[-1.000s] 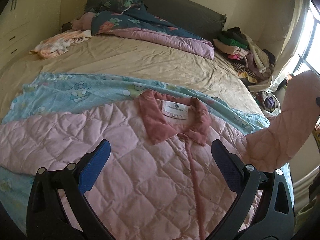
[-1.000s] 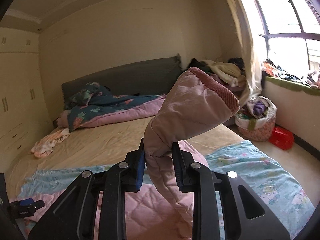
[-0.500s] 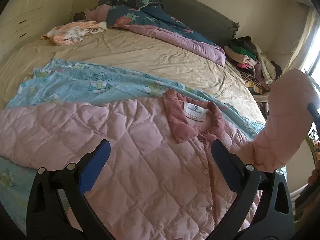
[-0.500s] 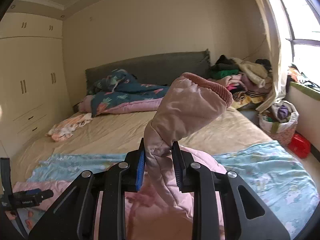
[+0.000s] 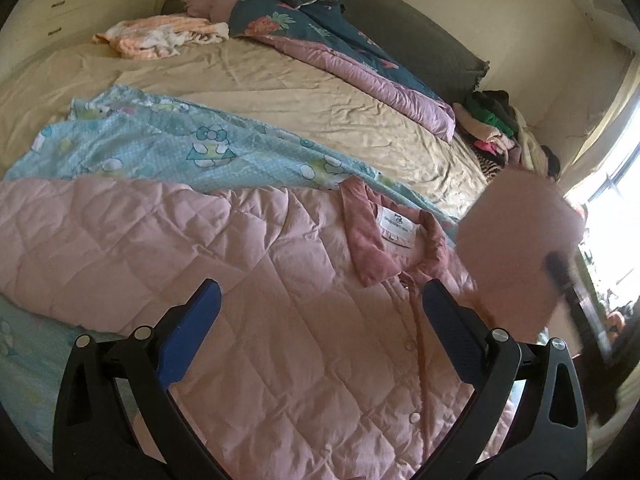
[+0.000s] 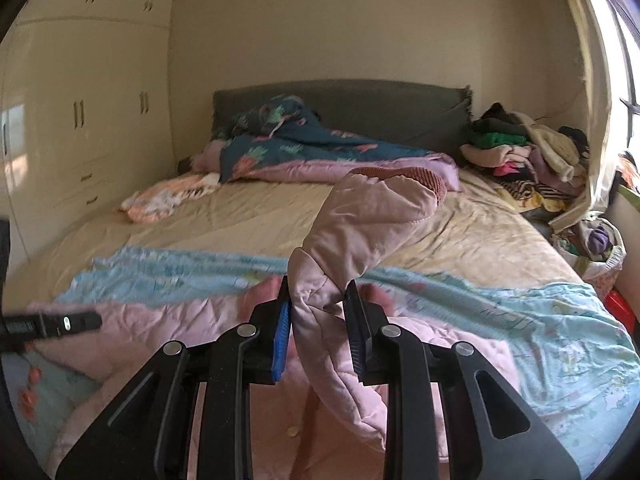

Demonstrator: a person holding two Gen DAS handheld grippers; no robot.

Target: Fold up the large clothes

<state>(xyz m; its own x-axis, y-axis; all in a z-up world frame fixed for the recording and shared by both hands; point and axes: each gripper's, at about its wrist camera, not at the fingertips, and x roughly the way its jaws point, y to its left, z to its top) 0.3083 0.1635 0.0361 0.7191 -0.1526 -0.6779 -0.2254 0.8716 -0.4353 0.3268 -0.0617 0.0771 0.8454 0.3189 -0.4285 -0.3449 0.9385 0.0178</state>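
Right gripper clamped on sleeve

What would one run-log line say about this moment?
right claw: shut on pink sleeve | left claw: open above quilted jacket | fold: unfinished

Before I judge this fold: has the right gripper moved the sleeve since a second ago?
Yes. The sleeve clamped in the right gripper sank from the headboard toward the bed.

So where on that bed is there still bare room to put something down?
The tan sheet is bare between the blue cartoon blanket and the floral quilt, beside the orange-white cloth. It is crowded near you, where the pink jacket lies spread, and around the clothes pile.
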